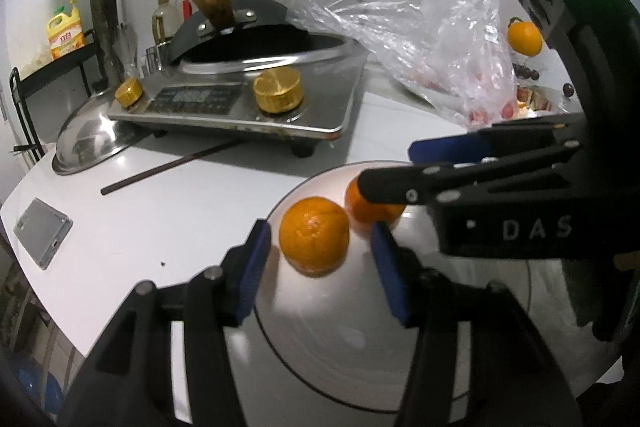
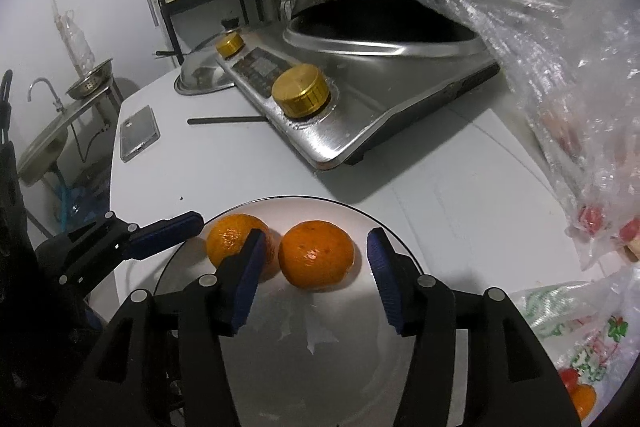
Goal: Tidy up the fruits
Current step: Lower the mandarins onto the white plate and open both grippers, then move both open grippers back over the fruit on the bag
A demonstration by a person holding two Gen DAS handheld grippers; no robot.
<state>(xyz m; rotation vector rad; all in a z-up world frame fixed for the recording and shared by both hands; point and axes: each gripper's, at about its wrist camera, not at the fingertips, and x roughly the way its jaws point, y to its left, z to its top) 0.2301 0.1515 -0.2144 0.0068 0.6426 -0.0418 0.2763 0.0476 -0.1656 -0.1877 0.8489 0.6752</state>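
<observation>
Currently two oranges sit side by side, touching, on the white plate point(image 2: 384, 227) on the countertop point(image 2: 248, 163). Left gripper point(image 1: 316, 259): jaws apart, straddling the left orange point(image 1: 314, 241) without contact. Right gripper point(image 2: 316, 263): jaws apart, flanking the right orange point(image 2: 316, 253); its left pad overlaps the view of the other orange. A stainless stove point(image 2: 360, 107) with a wok point(image 2: 380, 19) stands behind the plate. A clear plastic bag point(image 1: 440, 39) holding small red fruit lies to the right.
</observation>
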